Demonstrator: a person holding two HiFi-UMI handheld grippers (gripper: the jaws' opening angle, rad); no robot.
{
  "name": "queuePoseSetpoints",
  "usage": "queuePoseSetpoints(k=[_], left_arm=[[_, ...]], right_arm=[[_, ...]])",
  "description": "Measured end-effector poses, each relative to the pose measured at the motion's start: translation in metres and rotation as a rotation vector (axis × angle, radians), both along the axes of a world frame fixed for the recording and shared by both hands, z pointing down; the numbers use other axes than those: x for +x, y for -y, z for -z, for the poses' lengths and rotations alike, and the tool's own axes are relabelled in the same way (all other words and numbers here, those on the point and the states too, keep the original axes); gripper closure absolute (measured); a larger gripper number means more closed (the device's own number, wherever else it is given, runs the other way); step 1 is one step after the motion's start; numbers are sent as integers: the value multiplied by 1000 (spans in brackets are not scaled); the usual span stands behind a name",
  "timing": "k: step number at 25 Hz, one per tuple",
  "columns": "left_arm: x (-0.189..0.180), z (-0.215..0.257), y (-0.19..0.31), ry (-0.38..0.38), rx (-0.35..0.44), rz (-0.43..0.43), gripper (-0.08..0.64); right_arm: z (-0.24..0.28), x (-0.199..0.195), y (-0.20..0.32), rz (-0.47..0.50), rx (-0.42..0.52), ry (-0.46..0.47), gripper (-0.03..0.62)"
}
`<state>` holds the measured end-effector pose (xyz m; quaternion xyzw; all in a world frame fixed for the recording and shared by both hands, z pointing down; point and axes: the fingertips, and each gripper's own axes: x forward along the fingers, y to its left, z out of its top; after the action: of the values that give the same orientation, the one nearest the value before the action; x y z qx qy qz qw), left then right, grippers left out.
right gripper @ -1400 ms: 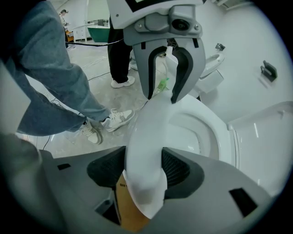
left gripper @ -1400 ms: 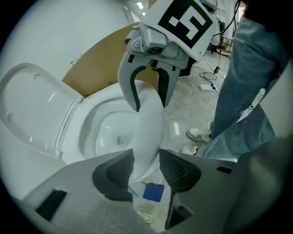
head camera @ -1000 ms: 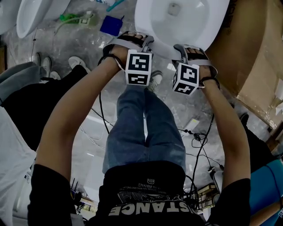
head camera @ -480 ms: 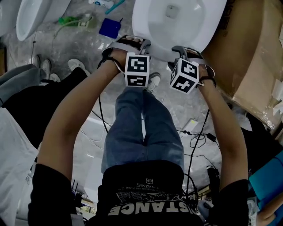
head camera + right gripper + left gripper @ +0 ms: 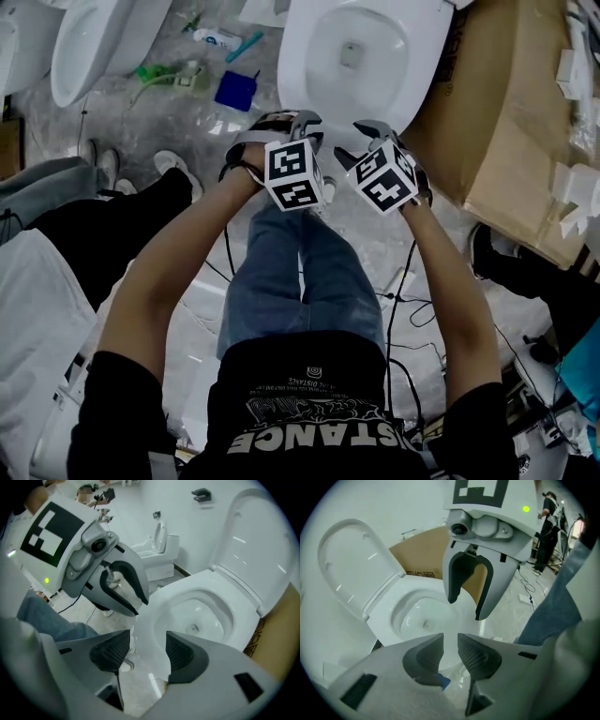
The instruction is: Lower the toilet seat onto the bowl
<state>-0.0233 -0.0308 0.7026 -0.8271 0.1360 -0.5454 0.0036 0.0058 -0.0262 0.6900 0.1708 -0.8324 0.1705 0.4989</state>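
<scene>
The toilet seat (image 5: 351,569) stands raised behind the toilet bowl (image 5: 380,619). The left gripper (image 5: 450,644) hovers over the bowl's front, its fingers just drawn closer and empty. The right gripper (image 5: 147,644) is beside it, fingers apart, gripping nothing.

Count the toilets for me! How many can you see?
2 for sure: the toilet with its lid up, top middle of the head view, and another toilet at the top left. A white shape at the far left edge may be a third.
</scene>
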Motion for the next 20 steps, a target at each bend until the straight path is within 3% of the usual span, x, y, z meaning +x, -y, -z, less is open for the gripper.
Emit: queuePoseSetpoints(k=[3,10,20], left_arm=[[7,37,4,-76,2,90,468],[7,126,28,-245,29,328,476],[20,275,38,-522,154,537,523]], right_arm=[[31,2,7,-117,8,59,356],[116,10,33,-301,131,179,462],[263,13,42,-441,325,346,518]])
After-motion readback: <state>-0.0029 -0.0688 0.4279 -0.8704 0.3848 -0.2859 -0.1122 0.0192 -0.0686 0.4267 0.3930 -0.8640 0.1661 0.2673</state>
